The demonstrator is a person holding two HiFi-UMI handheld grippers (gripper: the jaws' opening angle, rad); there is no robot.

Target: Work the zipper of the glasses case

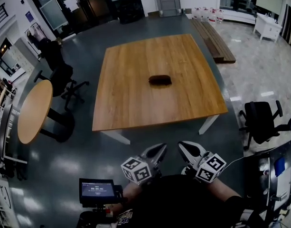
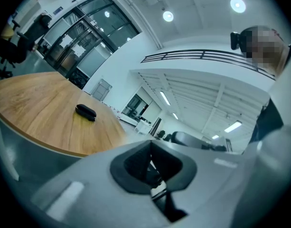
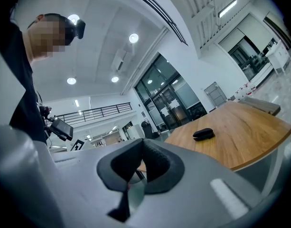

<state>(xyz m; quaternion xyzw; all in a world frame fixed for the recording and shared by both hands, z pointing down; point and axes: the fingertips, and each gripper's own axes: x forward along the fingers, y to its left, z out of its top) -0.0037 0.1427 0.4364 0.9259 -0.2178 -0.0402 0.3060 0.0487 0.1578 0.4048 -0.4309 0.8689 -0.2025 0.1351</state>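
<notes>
A dark oval glasses case [image 1: 160,80] lies near the middle of the wooden table [image 1: 136,108], alone on the top. It also shows small in the left gripper view as the case [image 2: 85,111] and in the right gripper view as the case [image 3: 203,134]. My left gripper [image 1: 160,149] and right gripper [image 1: 183,147] hang side by side well short of the table's near edge, close to the person's body. Both are shut with nothing between the jaws. The case's zipper is too small to make out.
A round wooden side table [image 1: 33,110] and a black office chair [image 1: 64,82] stand left of the main table. Another black chair [image 1: 261,122] stands at the right. A small screen [image 1: 97,190] sits low at the left, by the person's body. Low benches [image 1: 214,42] lie beyond the table.
</notes>
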